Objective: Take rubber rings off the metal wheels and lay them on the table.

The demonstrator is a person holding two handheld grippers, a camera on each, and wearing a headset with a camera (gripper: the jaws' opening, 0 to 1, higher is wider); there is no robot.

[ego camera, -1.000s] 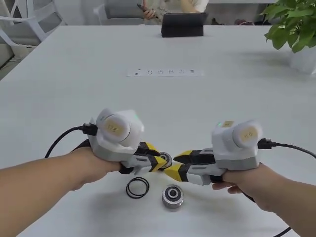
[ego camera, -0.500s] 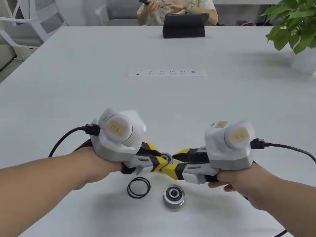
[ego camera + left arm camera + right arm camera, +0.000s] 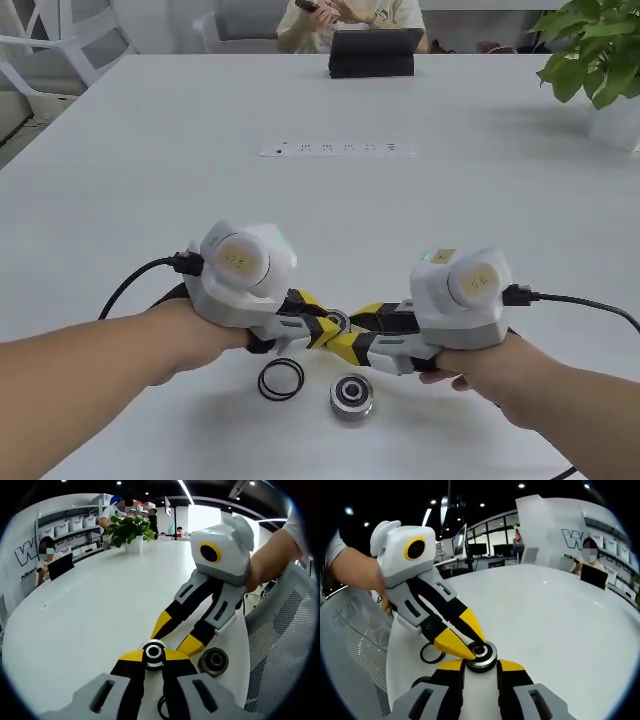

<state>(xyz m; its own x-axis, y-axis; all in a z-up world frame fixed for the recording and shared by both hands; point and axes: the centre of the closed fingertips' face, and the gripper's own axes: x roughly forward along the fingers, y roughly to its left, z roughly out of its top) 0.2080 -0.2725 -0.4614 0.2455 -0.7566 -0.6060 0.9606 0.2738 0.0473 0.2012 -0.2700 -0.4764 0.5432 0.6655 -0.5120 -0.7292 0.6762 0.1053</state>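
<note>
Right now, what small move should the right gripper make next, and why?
Probably close the right gripper on the rim of the held wheel and peel its ring away: the left gripper pinches that wheel, the right's jaws flank it, and a loose ring already lies on the table.

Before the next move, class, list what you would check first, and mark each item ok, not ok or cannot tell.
1. The wheel sits between the left gripper's jaws: ok.
2. The right gripper is at that wheel: ok.
3. The right gripper has caught a ring on it: cannot tell.
4. The loose rings lie flat on the table: ok.
5. The spare wheel is bare of rings: cannot tell.
</note>
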